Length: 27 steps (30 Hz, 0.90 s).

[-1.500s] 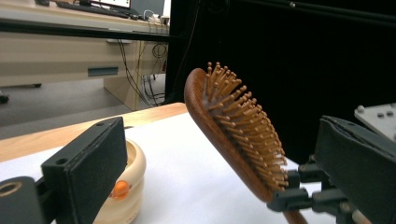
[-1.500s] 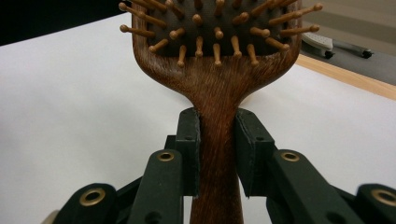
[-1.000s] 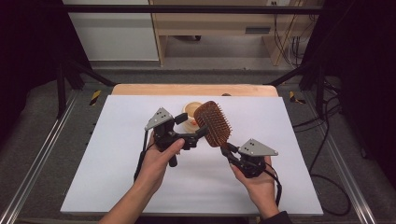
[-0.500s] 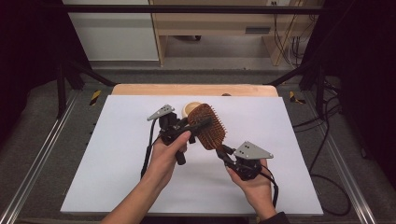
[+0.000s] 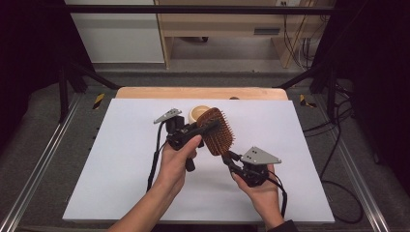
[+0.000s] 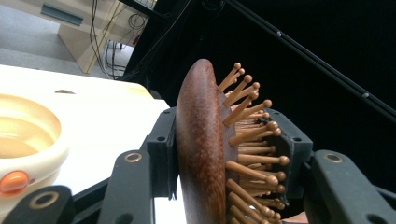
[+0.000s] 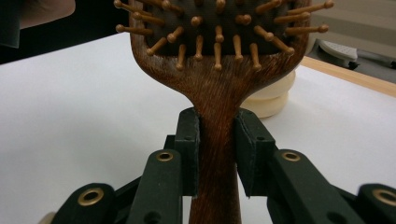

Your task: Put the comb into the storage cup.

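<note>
A dark wooden hairbrush point(image 5: 216, 130) with wooden pins is held above the white table. My right gripper point(image 5: 228, 157) is shut on its handle point(image 7: 217, 116), one pad on each side. My left gripper point(image 5: 207, 127) has just been closing and now clamps the brush head point(image 6: 201, 140). One pad is on the smooth back, and the other presses into the pins point(image 6: 252, 135). In the left gripper view the jaws point(image 6: 227, 151) rise on either side of the head. The right gripper point(image 7: 218, 149) grips just below the head.
A cream round bowl point(image 5: 197, 114) stands on the table behind the brush, also seen close by point(image 6: 28, 135) and beyond the handle point(image 7: 273, 95). White sheet point(image 5: 121, 159) covers the table; a wooden edge point(image 5: 200, 93) shows at the back. Cables point(image 5: 333, 145) lie to the right.
The left gripper moved in from the left of the brush and closed on its head. The right gripper kept its grip on the handle and the brush shifted slightly left.
</note>
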Each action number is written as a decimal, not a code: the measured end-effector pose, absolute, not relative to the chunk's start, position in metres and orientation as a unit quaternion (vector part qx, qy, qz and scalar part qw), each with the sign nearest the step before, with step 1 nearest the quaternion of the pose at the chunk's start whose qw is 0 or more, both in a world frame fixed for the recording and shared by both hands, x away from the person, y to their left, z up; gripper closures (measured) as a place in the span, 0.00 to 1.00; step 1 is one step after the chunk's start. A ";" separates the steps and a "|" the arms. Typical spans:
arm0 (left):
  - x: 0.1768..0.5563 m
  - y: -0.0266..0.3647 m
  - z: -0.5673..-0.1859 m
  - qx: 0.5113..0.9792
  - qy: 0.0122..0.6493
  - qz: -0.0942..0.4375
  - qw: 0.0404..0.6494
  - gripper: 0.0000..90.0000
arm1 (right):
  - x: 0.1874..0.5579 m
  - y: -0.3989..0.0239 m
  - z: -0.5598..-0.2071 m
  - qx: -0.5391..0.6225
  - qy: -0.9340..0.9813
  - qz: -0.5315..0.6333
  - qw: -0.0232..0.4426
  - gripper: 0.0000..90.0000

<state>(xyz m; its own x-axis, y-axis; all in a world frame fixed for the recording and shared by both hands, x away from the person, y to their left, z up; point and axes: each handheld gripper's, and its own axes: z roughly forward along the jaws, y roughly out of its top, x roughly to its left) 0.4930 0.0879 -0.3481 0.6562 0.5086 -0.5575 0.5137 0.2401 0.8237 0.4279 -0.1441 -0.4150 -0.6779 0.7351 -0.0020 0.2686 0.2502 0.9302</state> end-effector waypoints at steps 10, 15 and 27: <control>0.499 0.095 -0.331 0.620 0.396 0.052 0.676 0.57 | 0.424 -0.158 -0.415 0.348 0.750 0.522 0.209 0.47; 0.503 0.097 -0.314 0.618 0.388 0.083 0.679 0.57 | 0.422 -0.173 -0.422 0.375 0.724 0.530 0.233 0.18; 0.519 0.085 -0.285 0.634 0.368 0.130 0.668 0.57 | 0.418 -0.205 -0.432 0.389 0.717 0.507 0.277 0.07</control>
